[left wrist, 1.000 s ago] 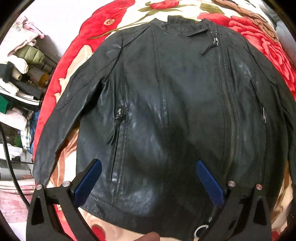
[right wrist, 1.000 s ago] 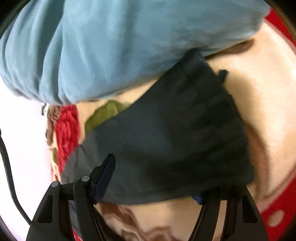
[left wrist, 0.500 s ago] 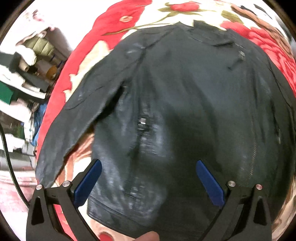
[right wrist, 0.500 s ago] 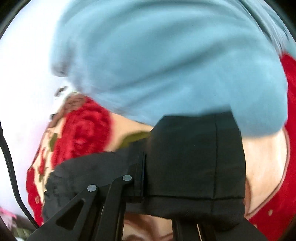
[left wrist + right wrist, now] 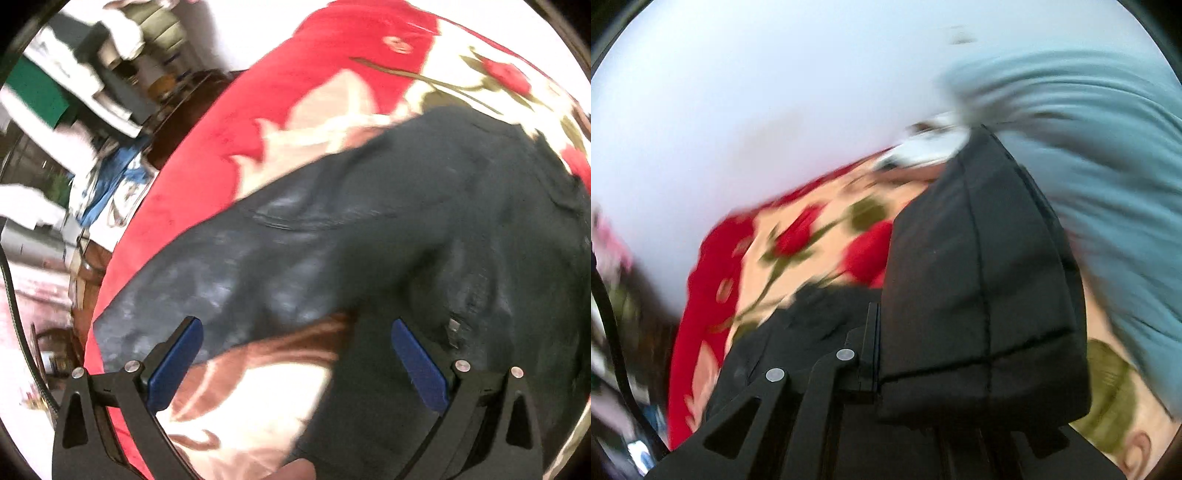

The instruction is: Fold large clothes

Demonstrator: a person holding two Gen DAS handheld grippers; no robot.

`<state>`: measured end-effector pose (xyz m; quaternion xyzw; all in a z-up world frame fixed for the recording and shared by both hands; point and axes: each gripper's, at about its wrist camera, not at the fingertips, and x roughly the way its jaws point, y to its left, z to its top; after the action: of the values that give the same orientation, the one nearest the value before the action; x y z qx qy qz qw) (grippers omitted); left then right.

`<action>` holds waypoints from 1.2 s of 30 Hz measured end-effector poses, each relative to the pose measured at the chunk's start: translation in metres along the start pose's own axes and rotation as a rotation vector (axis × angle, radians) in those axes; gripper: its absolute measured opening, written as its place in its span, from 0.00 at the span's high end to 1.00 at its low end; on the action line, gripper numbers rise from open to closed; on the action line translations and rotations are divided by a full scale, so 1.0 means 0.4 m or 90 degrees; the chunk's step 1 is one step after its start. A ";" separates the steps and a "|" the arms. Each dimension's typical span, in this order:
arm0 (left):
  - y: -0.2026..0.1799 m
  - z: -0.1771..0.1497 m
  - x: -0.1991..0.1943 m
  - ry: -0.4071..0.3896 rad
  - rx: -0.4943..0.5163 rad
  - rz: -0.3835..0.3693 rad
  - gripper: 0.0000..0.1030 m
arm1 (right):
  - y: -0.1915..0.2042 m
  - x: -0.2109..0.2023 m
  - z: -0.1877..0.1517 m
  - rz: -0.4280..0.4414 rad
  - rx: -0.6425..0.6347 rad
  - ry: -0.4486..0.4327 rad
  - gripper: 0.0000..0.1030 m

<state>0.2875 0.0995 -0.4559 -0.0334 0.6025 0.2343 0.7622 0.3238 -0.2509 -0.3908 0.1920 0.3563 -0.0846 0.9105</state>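
A black leather jacket (image 5: 424, 236) lies spread on a red floral blanket (image 5: 236, 158). Its left sleeve (image 5: 229, 273) runs down to the left edge of the bed. My left gripper (image 5: 295, 354) is open, blue pads apart, hovering over the gap between the sleeve and the jacket's body. My right gripper (image 5: 882, 354) is shut on the jacket's other sleeve cuff (image 5: 982, 295), black fabric with stitched seams, lifted off the blanket (image 5: 798, 243). The right view is blurred.
A light blue cloth (image 5: 1089, 177) lies bunched at the right by the held cuff. Cluttered shelves with clothes and boxes (image 5: 81, 96) stand left of the bed. A white wall (image 5: 757, 110) is behind the bed.
My left gripper has swung left from the jacket's front to over its left sleeve. My right gripper has closed on the other cuff and lifted it, turning toward the wall.
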 end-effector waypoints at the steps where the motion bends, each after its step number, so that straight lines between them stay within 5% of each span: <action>1: 0.024 0.005 0.014 0.002 -0.012 0.005 0.00 | 0.077 0.056 -0.022 0.014 -0.039 0.027 0.95; 7: 0.142 -0.017 0.078 0.030 -0.059 0.023 0.00 | 0.429 0.308 -0.301 0.045 -0.247 0.173 0.95; 10: 0.195 -0.049 0.100 0.049 -0.086 0.019 0.00 | 0.508 0.399 -0.456 0.015 -0.348 0.235 0.94; 13: 0.241 -0.086 0.117 0.080 -0.124 -0.005 0.00 | 0.522 0.408 -0.504 -0.015 -0.374 0.252 0.87; 17: 0.283 -0.117 0.128 0.108 -0.178 -0.043 0.00 | 0.510 0.364 -0.473 0.003 -0.356 0.285 0.78; 19: 0.307 -0.120 0.125 0.110 -0.210 -0.064 0.00 | 0.504 0.343 -0.449 0.025 -0.333 0.303 0.51; 20: 0.319 -0.121 0.121 0.107 -0.225 -0.074 0.00 | 0.493 0.322 -0.438 0.046 -0.318 0.308 0.29; 21: 0.329 -0.123 0.119 0.104 -0.241 -0.086 0.00 | 0.479 0.298 -0.430 0.056 -0.303 0.311 0.25; 26: 0.392 -0.139 0.149 0.123 -0.351 -0.178 0.00 | 0.381 0.203 -0.403 0.087 -0.208 0.346 0.25; 32: 0.473 -0.205 0.261 0.173 -0.581 -0.350 0.00 | 0.226 0.107 -0.437 0.067 -0.084 0.364 0.25; 36: 0.520 -0.230 0.305 0.149 -0.728 -0.393 0.00 | 0.134 0.080 -0.471 0.034 -0.015 0.371 0.25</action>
<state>0.1419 0.2923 -0.5465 -0.6296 0.4248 0.2827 0.5859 0.2467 -0.1253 -0.5238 0.2071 0.5984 0.0024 0.7740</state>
